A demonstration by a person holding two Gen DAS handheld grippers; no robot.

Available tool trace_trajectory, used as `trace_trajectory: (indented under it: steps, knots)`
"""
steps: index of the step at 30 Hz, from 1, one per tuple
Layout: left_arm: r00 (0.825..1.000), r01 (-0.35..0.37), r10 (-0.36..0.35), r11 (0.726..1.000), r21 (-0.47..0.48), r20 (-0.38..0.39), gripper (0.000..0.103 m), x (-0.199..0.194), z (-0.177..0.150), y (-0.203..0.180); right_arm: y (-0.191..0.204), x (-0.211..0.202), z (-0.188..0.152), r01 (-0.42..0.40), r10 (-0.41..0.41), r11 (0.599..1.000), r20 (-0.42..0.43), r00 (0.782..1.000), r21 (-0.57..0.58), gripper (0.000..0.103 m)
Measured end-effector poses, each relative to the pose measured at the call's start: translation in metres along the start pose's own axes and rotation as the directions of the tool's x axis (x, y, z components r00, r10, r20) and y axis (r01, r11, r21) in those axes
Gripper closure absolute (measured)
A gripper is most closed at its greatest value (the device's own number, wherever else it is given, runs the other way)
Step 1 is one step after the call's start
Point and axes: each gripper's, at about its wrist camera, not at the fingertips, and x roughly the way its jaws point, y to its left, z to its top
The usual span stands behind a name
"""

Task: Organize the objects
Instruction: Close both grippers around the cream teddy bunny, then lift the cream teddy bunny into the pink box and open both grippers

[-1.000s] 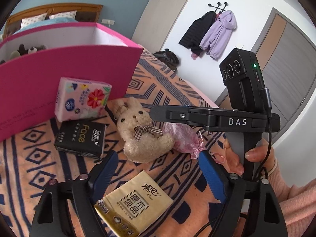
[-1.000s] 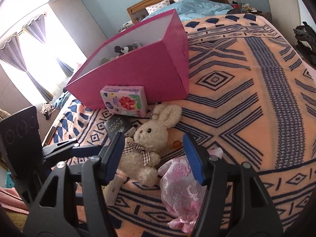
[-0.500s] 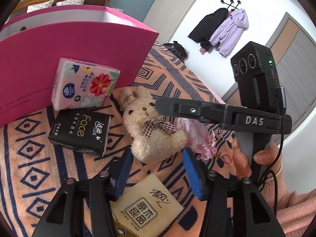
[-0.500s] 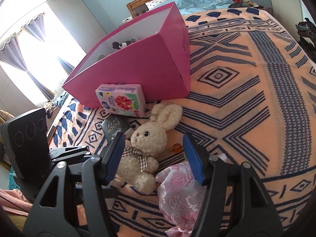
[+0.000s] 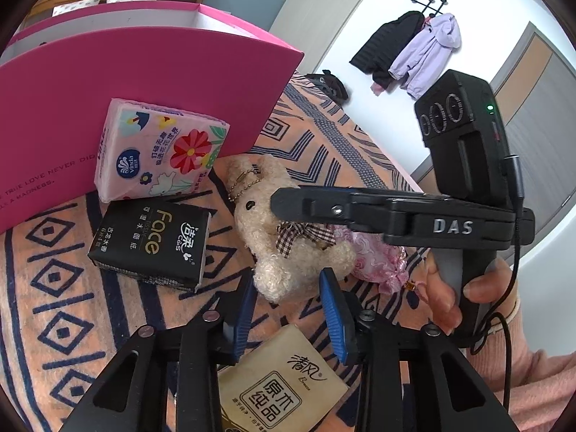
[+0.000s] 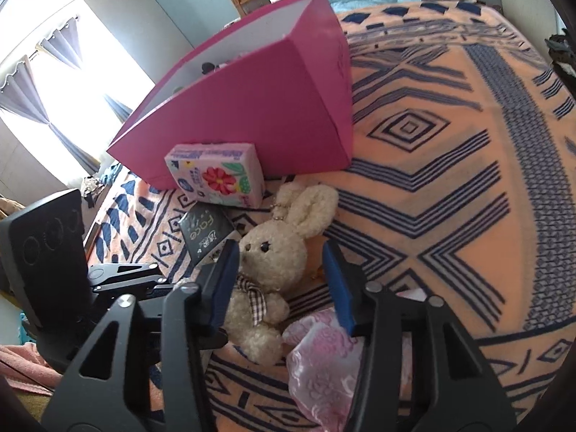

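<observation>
Task status: mostly undone, in our judgement. Five items lie loose on the patterned blanket (image 6: 450,187) in front of the pink box (image 6: 259,115): floral tissue pack (image 5: 162,151) leaning on the box wall, black tissue pack (image 5: 151,241), plush rabbit (image 6: 277,262), pink satin pouch (image 6: 324,363), tan tissue pack (image 5: 280,388).

Box contents: only a few small dark shapes show over the rim; we cannot identify them.

Left gripper (image 5: 288,309): jaws as narrow as they go, the rabbit's foot between the blue pads, so we read a grip on the rabbit.

Right gripper (image 6: 280,280): jaws closing around the rabbit's head, one pad touching, the other clear.
</observation>
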Motion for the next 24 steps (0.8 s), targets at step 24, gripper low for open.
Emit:
trace_trajectory:
  steps: [24]
  knots:
    - [1.000, 0.027, -0.027, 1.000, 0.013, 0.007, 0.070, 0.004, 0.006, -0.008, -0.006, 0.003, -0.002, -0.091, 0.091, 0.995, -0.002, 0.996, 0.036, 0.067]
